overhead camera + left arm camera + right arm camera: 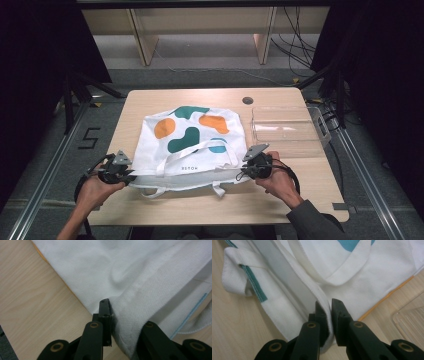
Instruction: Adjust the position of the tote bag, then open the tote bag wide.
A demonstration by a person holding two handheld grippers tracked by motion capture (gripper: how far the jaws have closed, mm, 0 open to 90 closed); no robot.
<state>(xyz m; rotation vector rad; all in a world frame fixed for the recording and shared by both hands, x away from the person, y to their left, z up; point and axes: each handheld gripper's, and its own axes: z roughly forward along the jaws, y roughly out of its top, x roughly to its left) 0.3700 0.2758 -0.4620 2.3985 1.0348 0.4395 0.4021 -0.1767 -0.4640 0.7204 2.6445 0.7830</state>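
Note:
A white tote bag (pixel 190 140) with orange, green and blue shapes lies flat on the wooden table (pixel 150 100), its open top and handles toward me. My left gripper (pixel 131 176) is at the bag's near left corner, and in the left gripper view it (pixel 117 315) is shut on the thick hem of the bag (pixel 150 277), which covers one jaw. At the near right corner my right gripper (pixel 243 172) pinches the top edge. In the right gripper view the gripper (pixel 327 306) has the folded rim of the bag (pixel 374 277) squeezed between its pads.
A clear plastic box (pixel 285 127) stands on the table just right of the bag, and its corner (pixel 412 322) lies close to my right gripper. A dark round hole (pixel 247 100) sits near the table's far edge. Bare wood runs along the front.

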